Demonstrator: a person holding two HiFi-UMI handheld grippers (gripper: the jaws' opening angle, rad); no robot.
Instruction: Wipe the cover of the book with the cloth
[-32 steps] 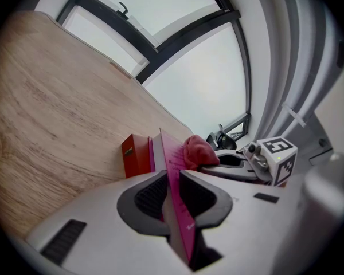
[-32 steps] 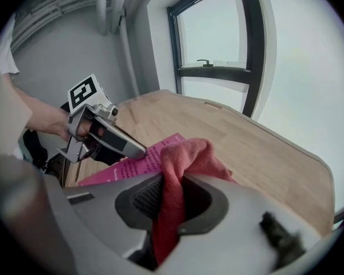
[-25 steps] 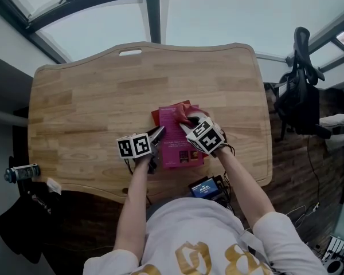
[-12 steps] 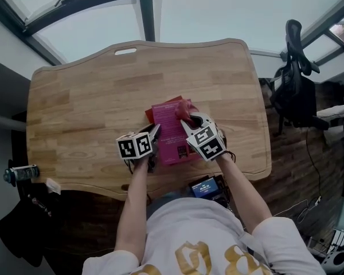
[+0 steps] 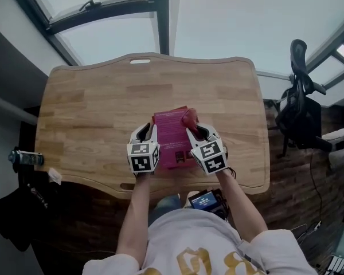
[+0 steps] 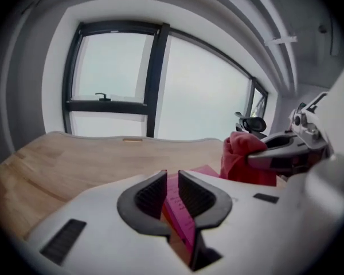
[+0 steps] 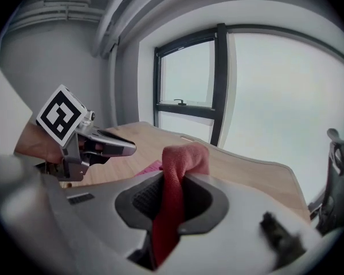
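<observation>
Now the right gripper (image 7: 171, 181) squeezes a soft red cloth (image 7: 183, 153) at the flat pink book's (image 5: 171, 135) far corner. The left gripper's (image 6: 172, 181) jaws are closing around the book's left edge. Wide smooth wooden table (image 5: 92, 113) lies around.

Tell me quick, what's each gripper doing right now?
Left gripper: jaws closing, pink book's edge between them.
Right gripper: shut on the red cloth.
</observation>
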